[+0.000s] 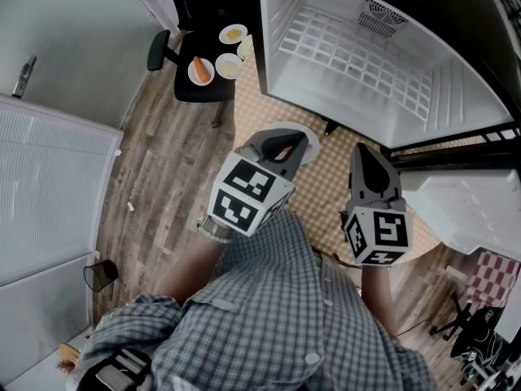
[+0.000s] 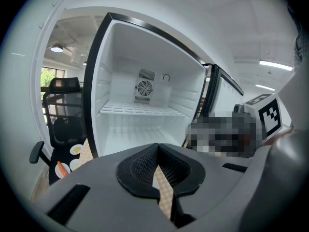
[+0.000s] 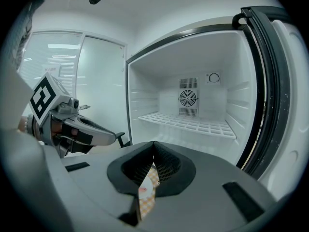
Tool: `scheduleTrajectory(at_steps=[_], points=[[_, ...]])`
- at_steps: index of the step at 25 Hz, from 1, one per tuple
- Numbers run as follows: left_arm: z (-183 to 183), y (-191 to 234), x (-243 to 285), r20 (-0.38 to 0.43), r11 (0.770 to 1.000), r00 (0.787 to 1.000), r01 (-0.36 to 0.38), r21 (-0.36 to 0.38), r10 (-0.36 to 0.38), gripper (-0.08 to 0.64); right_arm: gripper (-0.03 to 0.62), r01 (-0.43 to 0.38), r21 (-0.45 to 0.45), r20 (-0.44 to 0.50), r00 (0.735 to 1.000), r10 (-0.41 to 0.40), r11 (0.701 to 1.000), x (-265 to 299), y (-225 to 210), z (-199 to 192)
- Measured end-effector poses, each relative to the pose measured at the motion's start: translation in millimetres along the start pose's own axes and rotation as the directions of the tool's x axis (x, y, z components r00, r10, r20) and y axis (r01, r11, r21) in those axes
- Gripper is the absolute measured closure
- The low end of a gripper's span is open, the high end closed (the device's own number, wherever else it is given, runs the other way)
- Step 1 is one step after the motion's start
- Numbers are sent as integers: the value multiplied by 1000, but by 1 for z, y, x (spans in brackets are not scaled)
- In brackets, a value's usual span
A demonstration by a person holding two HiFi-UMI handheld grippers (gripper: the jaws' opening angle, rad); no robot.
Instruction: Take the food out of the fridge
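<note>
Fridge (image 1: 456, 88): door open, white moulded-plastic interior with ribbed side walls. One white wire-grid shelf (image 1: 350, 55) with nothing on it, and a round fan grille (image 3: 188, 98) on the back wall.

Food is outside the fridge. Three round white plates sit on a black chair seat (image 1: 189, 94) to the fridge's left:
- one plate carries a carrot (image 1: 199, 68)
- the other two plates (image 1: 229, 65) (image 1: 233, 33) carry pale yellowish food

A fourth white plate (image 1: 313, 141) lies on the mat in front of the fridge. It is mostly covered by the left claw in the head view, so I can't tell what's on it.

Left claw (image 2: 158, 151): clenched, nothing in it. Its black ribbed pads meet, and only a sliver of checkered mat shows through the slit. It hangs in front of the fridge opening, angled down.

Right claw (image 3: 153, 145): also clenched and empty, with the same slit showing mat and a plate edge. It sits beside the left claw, in front of the fridge's right half.

Surface and room:
- yellow-white gingham mat (image 1: 326, 194) at the foot of the fridge
- grey-brown wood-plank floor (image 1: 163, 177) to the fridge's left
- a white ribbed panel (image 1: 49, 177) and a black mesh bin (image 1: 99, 275) further left of the fridge

The person wears a grey plaid shirt (image 1: 277, 316).
</note>
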State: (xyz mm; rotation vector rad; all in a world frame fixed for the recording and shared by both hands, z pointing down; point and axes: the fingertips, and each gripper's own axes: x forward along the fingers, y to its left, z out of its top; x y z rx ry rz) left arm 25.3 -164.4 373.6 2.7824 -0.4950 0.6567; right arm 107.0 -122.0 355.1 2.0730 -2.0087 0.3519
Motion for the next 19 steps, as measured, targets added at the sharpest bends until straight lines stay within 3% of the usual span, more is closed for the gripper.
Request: scheduleTrajectory(at_steps=[19], points=[[-5,-3,1,-13,1000,1000,6,-6,-6,554,583,-12,2,-24,1000,12,1000,1,1,-8]])
